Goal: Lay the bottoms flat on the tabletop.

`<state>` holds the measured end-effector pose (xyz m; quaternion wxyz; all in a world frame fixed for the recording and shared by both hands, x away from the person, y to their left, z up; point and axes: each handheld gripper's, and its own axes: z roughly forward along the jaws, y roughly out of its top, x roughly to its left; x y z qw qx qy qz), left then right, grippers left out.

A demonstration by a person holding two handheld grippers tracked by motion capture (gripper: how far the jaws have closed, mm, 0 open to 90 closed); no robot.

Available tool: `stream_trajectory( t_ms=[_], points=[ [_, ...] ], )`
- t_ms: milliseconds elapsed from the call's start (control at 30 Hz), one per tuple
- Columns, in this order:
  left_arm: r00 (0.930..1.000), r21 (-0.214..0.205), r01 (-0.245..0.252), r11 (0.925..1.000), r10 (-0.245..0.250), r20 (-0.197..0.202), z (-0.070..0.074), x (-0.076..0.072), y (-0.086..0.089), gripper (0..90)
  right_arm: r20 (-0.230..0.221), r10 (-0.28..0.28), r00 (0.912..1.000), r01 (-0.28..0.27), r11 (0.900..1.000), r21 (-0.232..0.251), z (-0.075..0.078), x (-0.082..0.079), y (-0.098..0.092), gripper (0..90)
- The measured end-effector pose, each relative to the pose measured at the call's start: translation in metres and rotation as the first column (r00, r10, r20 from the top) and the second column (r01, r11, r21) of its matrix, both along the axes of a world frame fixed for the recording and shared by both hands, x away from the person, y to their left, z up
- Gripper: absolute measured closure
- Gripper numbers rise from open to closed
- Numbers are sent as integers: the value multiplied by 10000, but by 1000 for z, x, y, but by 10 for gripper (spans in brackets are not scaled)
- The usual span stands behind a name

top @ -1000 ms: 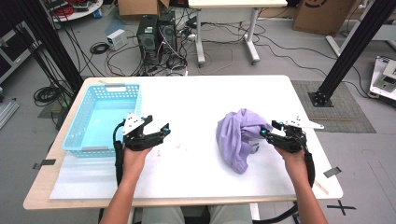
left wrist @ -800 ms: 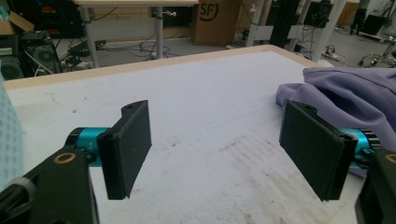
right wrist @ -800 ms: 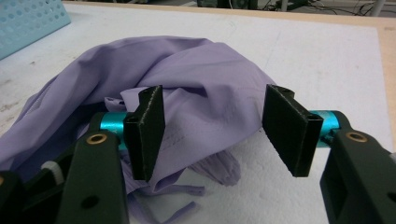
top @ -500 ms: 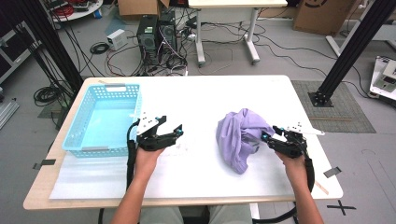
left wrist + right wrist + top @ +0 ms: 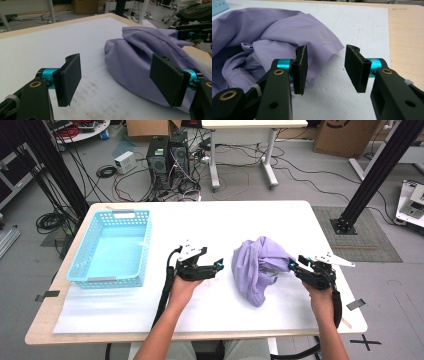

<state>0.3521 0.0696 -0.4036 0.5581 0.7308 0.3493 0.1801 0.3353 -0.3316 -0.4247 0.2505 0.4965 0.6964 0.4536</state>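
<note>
Left tool point(image 5: 212, 266) jaws wide apart, empty; right tool point(image 5: 296, 266) jaws just closing, nothing pinched.

The crumpled shirt point(image 5: 260, 267) lies on the table point(image 5: 240, 220), right of its middle. The basket point(image 5: 112, 247) stands well to the left of the shirt, near the table's left edge. The left gripper point(image 5: 218, 266) is just left of the shirt, the right gripper point(image 5: 292, 265) at its right edge.
</note>
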Motion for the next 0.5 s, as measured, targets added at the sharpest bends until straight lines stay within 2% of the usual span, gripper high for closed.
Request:
stream_trajectory(
  t_ms=[167, 300, 367, 500],
  points=[
    [9984, 63, 569, 9984, -569, -41, -2, -1, -22, 257, 35, -92, 10000, 92, 10000, 11, 0, -1, 0, 531],
    [9945, 163, 997, 9949, -991, -332, -7, 2, -40, 266, -7, -105, 9999, 105, 9999, 16, -1, -2, 0, 514],
    [9934, 342, 1106, 9933, -1095, -337, -8, 4, -49, 266, 24, -118, 9999, 118, 9999, 28, -1, -2, 0, 506],
    [9926, 393, 1143, 9927, -1124, -463, -11, 9, -62, 266, 31, -170, 9999, 169, 9998, 71, -1, -3, -2, 504]
  ],
)
